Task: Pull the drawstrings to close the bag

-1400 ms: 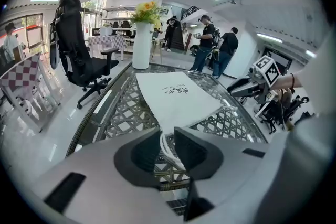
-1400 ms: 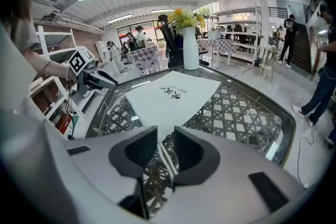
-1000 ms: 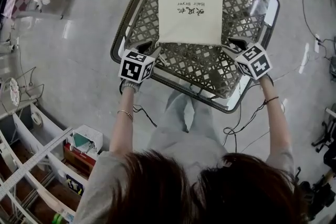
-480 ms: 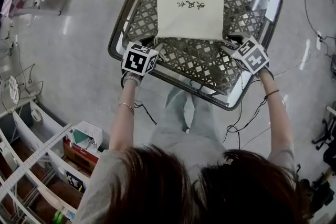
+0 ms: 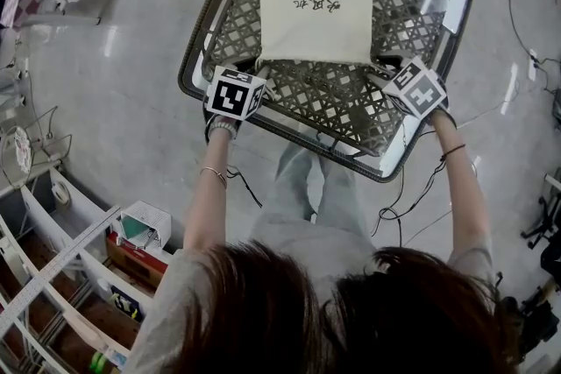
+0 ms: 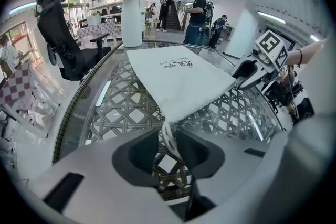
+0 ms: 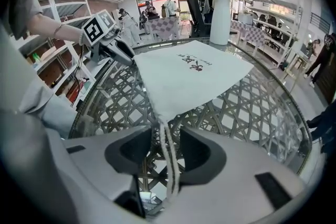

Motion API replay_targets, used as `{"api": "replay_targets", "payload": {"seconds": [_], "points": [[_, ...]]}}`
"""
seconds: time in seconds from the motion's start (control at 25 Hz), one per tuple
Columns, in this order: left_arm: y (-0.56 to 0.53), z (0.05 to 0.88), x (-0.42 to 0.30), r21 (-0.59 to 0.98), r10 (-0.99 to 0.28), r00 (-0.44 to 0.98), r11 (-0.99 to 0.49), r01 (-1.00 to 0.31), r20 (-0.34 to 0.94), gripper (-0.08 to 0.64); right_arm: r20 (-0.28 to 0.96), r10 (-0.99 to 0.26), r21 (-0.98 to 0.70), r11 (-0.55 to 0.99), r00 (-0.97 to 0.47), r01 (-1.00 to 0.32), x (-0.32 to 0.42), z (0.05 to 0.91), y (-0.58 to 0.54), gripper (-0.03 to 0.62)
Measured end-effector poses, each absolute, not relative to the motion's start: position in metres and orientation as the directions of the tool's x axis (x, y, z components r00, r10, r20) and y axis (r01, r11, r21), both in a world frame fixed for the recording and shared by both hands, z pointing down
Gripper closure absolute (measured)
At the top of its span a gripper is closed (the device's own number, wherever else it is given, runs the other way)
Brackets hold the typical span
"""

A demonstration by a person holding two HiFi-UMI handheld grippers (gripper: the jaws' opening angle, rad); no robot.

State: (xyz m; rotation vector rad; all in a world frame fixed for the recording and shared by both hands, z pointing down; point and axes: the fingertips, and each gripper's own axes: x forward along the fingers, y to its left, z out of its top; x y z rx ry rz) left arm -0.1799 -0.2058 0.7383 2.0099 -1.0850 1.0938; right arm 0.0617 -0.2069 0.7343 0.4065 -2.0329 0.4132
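Note:
A flat white drawstring bag (image 5: pixel 316 4) with dark print lies on the glass table (image 5: pixel 351 114) over a woven lattice. My left gripper (image 5: pixel 256 74) sits at the bag's near left corner. In the left gripper view its jaws (image 6: pixel 168 140) stand apart around the white drawstring (image 6: pixel 167 131) and have just been closing a little; the cord lies loose against one finger. My right gripper (image 5: pixel 382 71) is at the near right corner. Its jaws (image 7: pixel 166 139) have just been opening and stand wide, with the other drawstring (image 7: pixel 169 165) running between them untouched.
A tall white vase with yellow flowers (image 6: pixel 131 13) stands at the table's far edge. A black office chair (image 6: pixel 63 44) is beyond the table. Shelving (image 5: pixel 53 276) stands on the floor at the left, and cables (image 5: pixel 412 206) trail on the floor below the right arm.
Both grippers have sunk and closed in on the bag's near corners. The bag has not moved.

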Motion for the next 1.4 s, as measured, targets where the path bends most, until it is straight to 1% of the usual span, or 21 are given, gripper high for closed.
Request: {"api": "replay_targets", "payload": {"seconds": [0.04, 0.28, 0.36, 0.48, 0.56, 0.76, 1.04, 1.24, 1.4], "points": [[-0.2066, 0.7386, -0.1811, 0.110, -0.375, 0.319, -0.483, -0.869, 0.870, 0.442, 0.881, -0.114, -0.119, 0.886, -0.458, -0.448, 0.0619, 0.7350, -0.2078, 0.407], [-0.2071, 0.7395, -0.1833, 0.109, -0.376, 0.317, -0.482, -0.869, 0.871, 0.457, 0.899, -0.120, -0.074, 0.906, -0.421, -0.416, 0.0648, 0.7367, -0.2123, 0.477], [-0.2071, 0.7392, -0.1841, 0.106, -0.375, 0.315, -0.483, -0.869, 0.872, 0.462, 0.908, -0.115, -0.056, 0.920, -0.404, -0.387, 0.0631, 0.7368, -0.2107, 0.485], [-0.2068, 0.7390, -0.1851, 0.102, -0.372, 0.311, -0.486, -0.868, 0.875, 0.466, 0.916, -0.104, -0.039, 0.939, -0.388, -0.342, 0.0604, 0.7374, -0.2060, 0.514], [-0.2067, 0.7389, -0.1856, 0.102, -0.371, 0.311, -0.487, -0.868, 0.875, 0.469, 0.915, -0.097, -0.047, 0.939, -0.391, -0.341, 0.0603, 0.7377, -0.2049, 0.528], [-0.2068, 0.7386, -0.1862, 0.109, -0.360, 0.316, -0.493, -0.863, 0.878, 0.476, 0.905, -0.087, -0.088, 0.920, -0.417, -0.383, 0.0614, 0.7365, -0.2075, 0.537], [-0.2085, 0.7378, -0.1894, 0.117, -0.360, 0.324, -0.493, -0.862, 0.875, 0.502, 0.910, -0.077, -0.095, 0.917, -0.406, -0.387, 0.0614, 0.7358, -0.2104, 0.561], [-0.2084, 0.7401, -0.1878, 0.109, -0.339, 0.326, -0.526, -0.843, 0.882, 0.528, 0.912, -0.094, -0.078, 0.916, -0.399, -0.394, 0.0623, 0.7378, -0.2107, 0.566], [-0.2071, 0.7407, -0.1868, 0.079, -0.343, 0.310, -0.549, -0.832, 0.887, 0.531, 0.913, -0.127, -0.038, 0.920, -0.387, -0.391, 0.0621, 0.7380, -0.2099, 0.566]]}}
